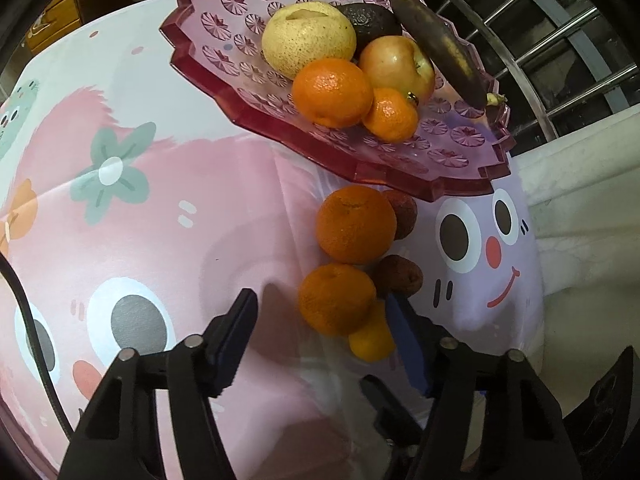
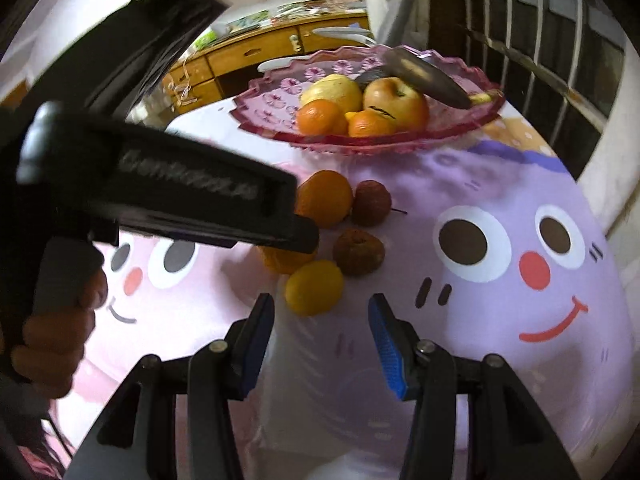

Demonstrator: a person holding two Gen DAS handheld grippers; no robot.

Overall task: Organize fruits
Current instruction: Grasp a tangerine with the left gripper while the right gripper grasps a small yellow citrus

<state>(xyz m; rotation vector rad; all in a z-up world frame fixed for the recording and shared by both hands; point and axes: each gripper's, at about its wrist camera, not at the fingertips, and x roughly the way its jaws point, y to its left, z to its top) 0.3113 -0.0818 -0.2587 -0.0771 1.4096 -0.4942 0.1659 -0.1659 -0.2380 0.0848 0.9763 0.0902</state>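
Note:
A pink glass plate [image 1: 224,52] at the back holds a pear [image 1: 308,38], an avocado [image 1: 370,20], an apple [image 1: 394,64], a dark banana [image 1: 440,52] and two oranges [image 1: 332,92]. On the cloth in front lie a far orange [image 1: 356,224], a near orange [image 1: 336,298], two brown wrinkled fruits [image 1: 398,280] and a lemon [image 1: 372,344]. My left gripper [image 1: 324,320] straddles the near orange, with a gap at the left pad [image 1: 244,320]. My right gripper [image 2: 320,320] stands open just short of the lemon [image 2: 314,288], nothing between its fingers.
The cartoon-printed tablecloth [image 2: 500,280] covers the table. The black housing [image 2: 192,196] of the left tool, held by a hand [image 2: 56,332], fills the upper left of the right wrist view. A metal railing [image 1: 552,40] and wooden drawers [image 2: 248,56] stand behind.

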